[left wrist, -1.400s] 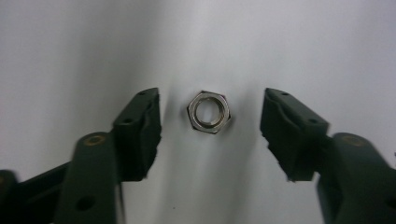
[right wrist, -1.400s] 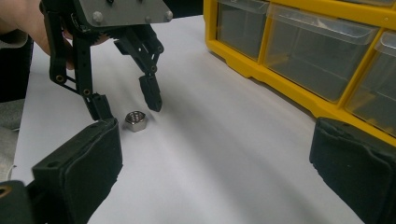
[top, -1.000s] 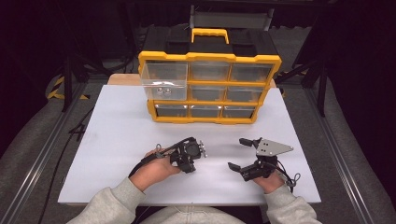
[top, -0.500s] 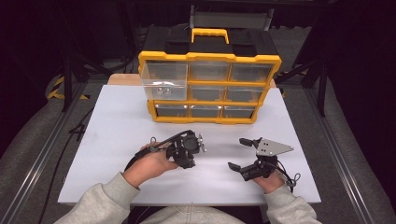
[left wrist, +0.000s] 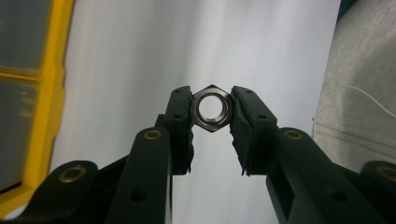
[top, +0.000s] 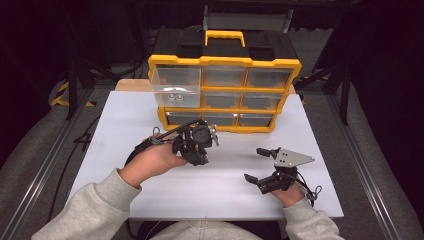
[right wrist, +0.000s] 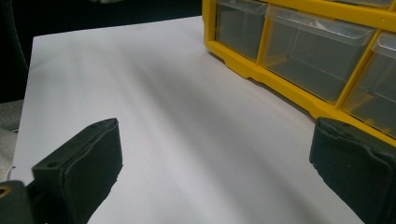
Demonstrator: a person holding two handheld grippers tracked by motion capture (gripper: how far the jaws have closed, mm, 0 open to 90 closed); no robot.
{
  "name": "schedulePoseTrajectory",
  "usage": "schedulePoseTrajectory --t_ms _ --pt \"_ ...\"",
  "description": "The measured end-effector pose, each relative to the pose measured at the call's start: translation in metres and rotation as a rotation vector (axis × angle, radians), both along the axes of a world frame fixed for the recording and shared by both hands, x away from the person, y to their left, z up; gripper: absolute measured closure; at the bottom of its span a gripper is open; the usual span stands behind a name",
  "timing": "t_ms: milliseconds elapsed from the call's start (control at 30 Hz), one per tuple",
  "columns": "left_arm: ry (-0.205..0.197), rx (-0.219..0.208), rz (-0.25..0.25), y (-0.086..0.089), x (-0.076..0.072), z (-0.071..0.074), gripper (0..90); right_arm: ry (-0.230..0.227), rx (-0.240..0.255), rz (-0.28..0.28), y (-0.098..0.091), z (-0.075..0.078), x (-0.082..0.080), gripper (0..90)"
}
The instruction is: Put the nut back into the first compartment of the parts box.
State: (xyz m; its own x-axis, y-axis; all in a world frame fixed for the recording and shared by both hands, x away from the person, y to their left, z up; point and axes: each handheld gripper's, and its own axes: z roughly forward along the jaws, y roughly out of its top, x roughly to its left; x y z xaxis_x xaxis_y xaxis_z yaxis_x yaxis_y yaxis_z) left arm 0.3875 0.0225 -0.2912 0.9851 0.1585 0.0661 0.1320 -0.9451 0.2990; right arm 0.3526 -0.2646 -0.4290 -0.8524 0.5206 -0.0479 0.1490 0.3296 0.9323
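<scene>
1. Right between the jaws of our left gripper (left wrist: 212,109) we see a steel hex nut (left wrist: 212,108), pinched on two opposite flats by the pads (left wrist: 239,122), its threaded hole facing the camera.
2. Beneath that clamped nut lies the white table (left wrist: 140,70), and off to one side of the jaws rises the yellow frame of the organiser (left wrist: 44,84).
3. From the high view, we find our left gripper (top: 196,144) held in the left hand (top: 155,159), lifted just in front of the organiser's bottom row of drawers.
4. Above it, the top left drawer (top: 176,82) stands pulled out of the organiser (top: 225,90), with a few small metal pieces (top: 175,98) lying inside.
5. Our right gripper (top: 257,165) sits near the table's front edge, well apart from the left one, its jaws spread wide with nothing between them.
6. Ahead of its pads (right wrist: 88,163) we see bare table (right wrist: 163,116), then the clear drawers (right wrist: 303,51) of the organiser farther off.
</scene>
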Motion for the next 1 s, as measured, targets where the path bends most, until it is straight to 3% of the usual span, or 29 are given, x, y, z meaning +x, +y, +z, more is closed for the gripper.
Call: schedulePoseTrajectory --t_ms 133,167,367,467,633,700,800,833,1000 --pt "-0.019 -0.003 -0.002 0.003 0.0 0.025 69.4 0.0 -0.001 -0.001 0.0 0.0 0.0 2.8" --pt "-0.019 -0.003 -0.002 0.003 0.0 0.025 69.3 0.0 -0.001 -0.001 0.0 0.0 0.0 2.8" --pt "-0.027 -0.001 -0.013 0.005 0.0 0.058 69.3 -0.006 0.008 -0.01 -0.001 0.001 0.0 2.7" --pt "-0.021 -0.009 -0.025 0.006 0.001 0.065 69.3 -0.008 0.013 -0.011 -0.001 0.001 0.0 2.7" --pt "-0.043 -0.006 -0.019 0.005 0.002 0.089 69.3 -0.003 0.022 -0.01 -0.002 0.001 0.0 2.4" --pt "-0.054 -0.012 -0.013 0.006 0.004 0.096 69.4 -0.004 0.023 -0.006 -0.002 0.001 0.0 2.4" --pt "-0.071 -0.034 0.011 0.013 0.008 0.122 69.4 -0.005 0.024 -0.006 -0.002 0.001 0.0 2.4" --pt "-0.071 -0.034 0.011 0.013 0.008 0.122 69.4 -0.005 0.024 -0.006 -0.002 0.001 0.0 2.4" --pt "-0.103 -0.058 0.051 0.023 0.015 0.149 69.4 -0.002 0.022 -0.005 -0.002 0.001 0.0 2.4"
